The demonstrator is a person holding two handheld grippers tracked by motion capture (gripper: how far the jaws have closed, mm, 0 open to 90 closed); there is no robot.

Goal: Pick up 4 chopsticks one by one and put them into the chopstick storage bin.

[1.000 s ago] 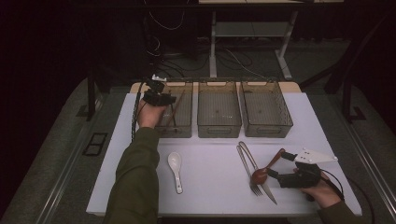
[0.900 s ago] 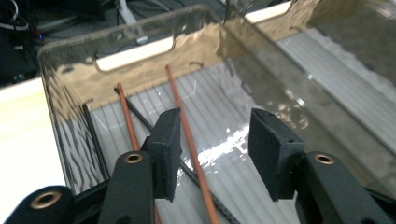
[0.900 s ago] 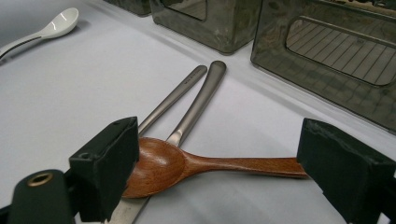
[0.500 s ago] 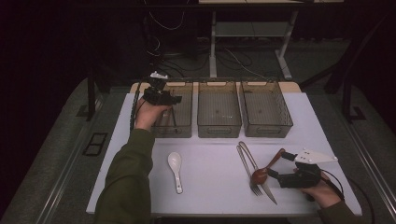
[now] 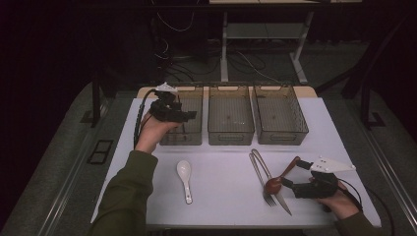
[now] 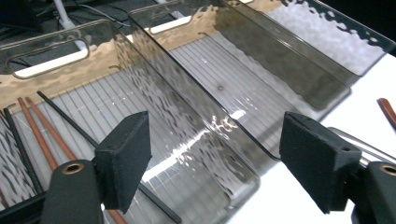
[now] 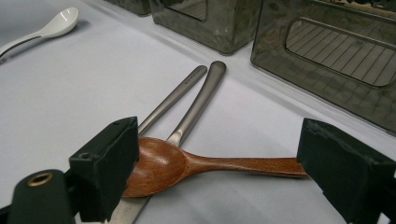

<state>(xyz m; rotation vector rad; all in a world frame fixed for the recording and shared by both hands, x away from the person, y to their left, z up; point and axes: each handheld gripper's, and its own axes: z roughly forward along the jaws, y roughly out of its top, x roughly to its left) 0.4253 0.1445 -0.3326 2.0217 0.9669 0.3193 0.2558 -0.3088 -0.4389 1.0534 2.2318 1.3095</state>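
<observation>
Lying between right tongs: wooden spoon

L tool raised, just opening; R tool wide, low.

No text, label, brand, number or sign can be read anywhere in these pictures. The slim grey metal utensil handle lying on the white table carries a small stamped mark in the right gripper view, but it is too small and blurred to make out.
</observation>
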